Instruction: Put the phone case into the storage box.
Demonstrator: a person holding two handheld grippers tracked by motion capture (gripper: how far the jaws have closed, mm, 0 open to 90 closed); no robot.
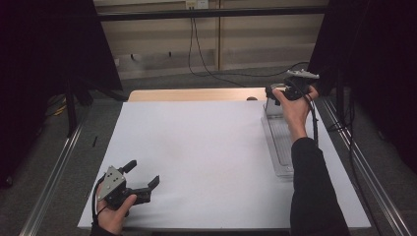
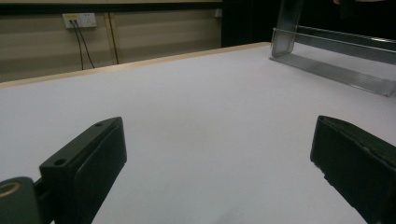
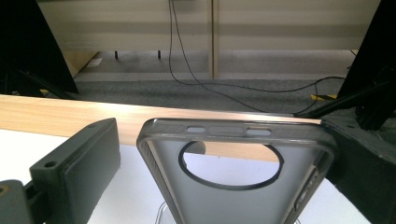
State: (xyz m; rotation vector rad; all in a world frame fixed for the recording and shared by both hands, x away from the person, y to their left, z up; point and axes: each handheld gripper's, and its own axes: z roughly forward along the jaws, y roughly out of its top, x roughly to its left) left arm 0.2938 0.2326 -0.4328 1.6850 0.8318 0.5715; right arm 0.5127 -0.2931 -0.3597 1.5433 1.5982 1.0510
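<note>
Near edge, 7 o'clock on the table: your left hand sits at the front rim, wrist low. The left gripper points toward 2 o'clock across the sheet, its grey plate on top. Its jaws stand wide apart with nothing between them; in the left gripper view they frame bare white surface on both sides. Broad open room lies ahead of that gripper, from the front rim to the wooden strip at the far edge.

Right side, 3 to 1 o'clock: your right forearm in a dark sleeve runs up the right margin, over the clear tray that lies lengthwise along the right rim. The tray's far end wall stands upright; it shows in the left gripper view at the upper right.

Far corner, 1 o'clock: your right hand is raised, wrist bent, with the right gripper at the tray's far end, aimed toward 9 o'clock. In the right gripper view a smoky clear phone case stands on end between the jaws. Its round camera hole faces you. The right jaw touches the case's edge; the left jaw stands off with a gap, so it isn't clamped. Past the case: the wooden strip, then floor and cables.
</note>
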